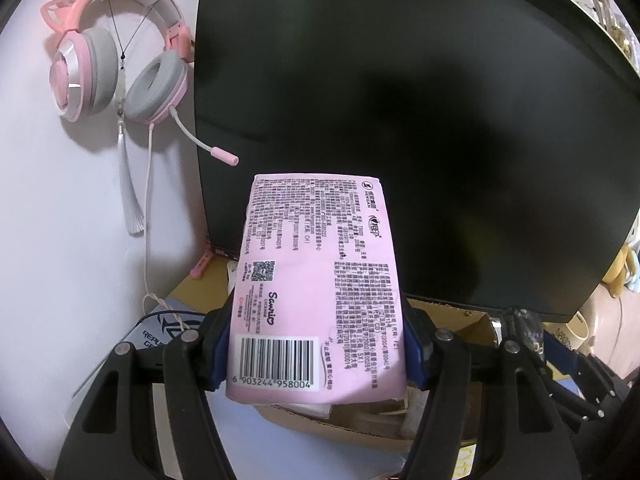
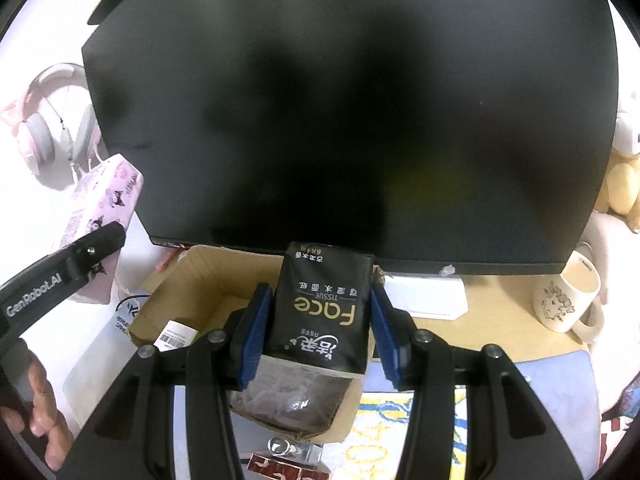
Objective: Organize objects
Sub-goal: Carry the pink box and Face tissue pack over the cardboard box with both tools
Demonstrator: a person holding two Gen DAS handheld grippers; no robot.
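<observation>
Each hand-held gripper is clamped on a tissue pack, left (image 1: 316, 344) on the pink pack (image 1: 316, 280), right (image 2: 316, 328) on the black pack (image 2: 320, 308), apparently for stowing in the cardboard box (image 2: 192, 284).

Right claw (image 2: 318, 320) grips a black tissue pack (image 2: 320, 308) above the cardboard box (image 2: 192, 288); dark monitor (image 2: 352, 112) behind.

A dark monitor (image 1: 420, 120) fills the desk's back; a pink headset (image 1: 116, 56) hangs on the white wall (image 1: 60, 220)
</observation>
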